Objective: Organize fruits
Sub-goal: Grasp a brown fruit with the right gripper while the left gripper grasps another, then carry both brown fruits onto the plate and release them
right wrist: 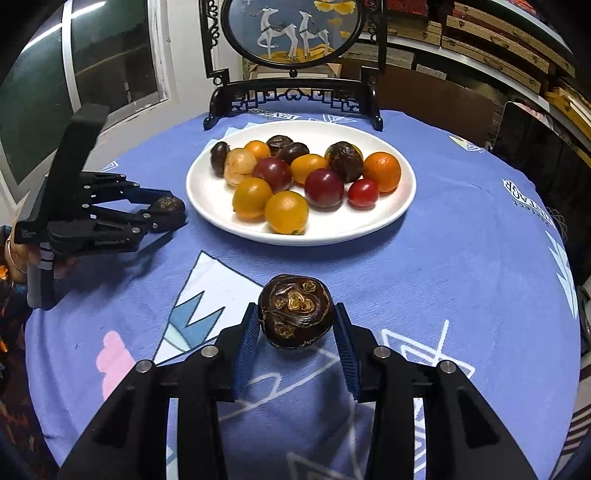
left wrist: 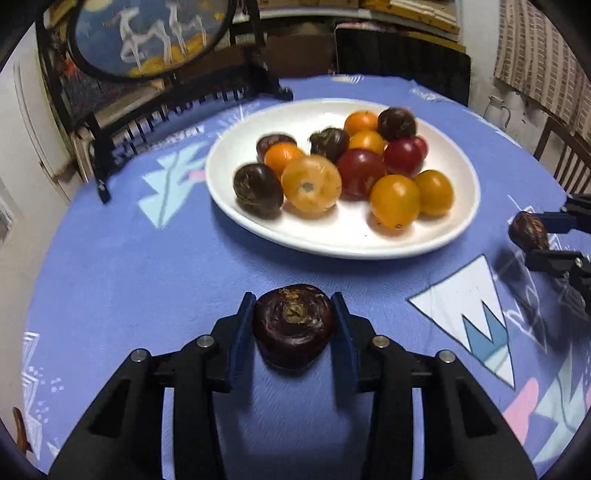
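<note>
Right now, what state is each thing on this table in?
Left gripper: shut on a dark water chestnut on the cloth.
Right gripper: shut on another dark chestnut.
White plate: piled with orange, red and dark fruits.
Blue tablecloth: spread flat.
Framed deer screen: upright behind the plate.

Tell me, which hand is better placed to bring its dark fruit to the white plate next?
Probably the left. Both grippers are shut on a dark fruit, but the left gripper with its dark fruit sits close beside the white plate; the right gripper is farther back.
</note>
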Action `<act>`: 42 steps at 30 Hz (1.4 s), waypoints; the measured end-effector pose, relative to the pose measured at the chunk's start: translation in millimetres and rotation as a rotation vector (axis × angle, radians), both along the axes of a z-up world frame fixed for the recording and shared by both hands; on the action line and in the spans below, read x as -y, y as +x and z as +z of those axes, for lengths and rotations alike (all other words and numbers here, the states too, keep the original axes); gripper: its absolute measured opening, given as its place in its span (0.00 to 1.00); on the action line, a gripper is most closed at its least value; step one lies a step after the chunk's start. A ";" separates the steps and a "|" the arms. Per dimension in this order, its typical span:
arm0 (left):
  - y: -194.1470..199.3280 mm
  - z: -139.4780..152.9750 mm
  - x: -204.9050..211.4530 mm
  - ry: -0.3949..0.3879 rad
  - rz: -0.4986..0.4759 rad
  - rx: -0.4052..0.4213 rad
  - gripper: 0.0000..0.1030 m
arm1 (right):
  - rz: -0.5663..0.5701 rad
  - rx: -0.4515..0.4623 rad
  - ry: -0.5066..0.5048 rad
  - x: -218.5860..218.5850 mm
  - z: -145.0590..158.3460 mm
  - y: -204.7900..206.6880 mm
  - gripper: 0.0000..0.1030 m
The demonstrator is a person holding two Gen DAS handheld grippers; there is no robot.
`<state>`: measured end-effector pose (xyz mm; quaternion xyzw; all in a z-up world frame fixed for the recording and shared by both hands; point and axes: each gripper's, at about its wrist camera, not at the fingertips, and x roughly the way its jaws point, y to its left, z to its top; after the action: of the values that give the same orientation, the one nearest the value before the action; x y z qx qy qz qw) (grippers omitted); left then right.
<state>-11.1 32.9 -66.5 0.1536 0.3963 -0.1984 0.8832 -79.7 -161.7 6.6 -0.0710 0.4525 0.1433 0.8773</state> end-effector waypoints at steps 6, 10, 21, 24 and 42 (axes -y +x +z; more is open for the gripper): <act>-24.1 52.3 -10.2 -0.065 0.029 0.137 0.39 | 0.023 0.042 -0.001 -5.5 14.6 -7.5 0.40; -17.1 98.9 -3.2 -0.104 0.077 0.266 0.39 | 0.007 0.157 0.020 -7.7 51.3 1.6 0.40; 48.2 114.7 44.8 -0.138 0.251 0.326 0.39 | -0.058 0.348 0.130 -12.5 101.1 64.8 0.40; 61.7 103.8 50.6 -0.139 0.261 0.308 0.39 | -0.057 0.339 0.128 -16.3 93.4 81.0 0.40; 85.9 64.3 55.6 -0.084 0.254 0.234 0.39 | -0.086 0.267 0.146 -15.8 52.0 118.1 0.40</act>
<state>74.9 -22.7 -2.3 0.0874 0.2986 -0.0821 0.9468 38.5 -145.9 58.6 -0.0058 0.3230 0.1273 0.9378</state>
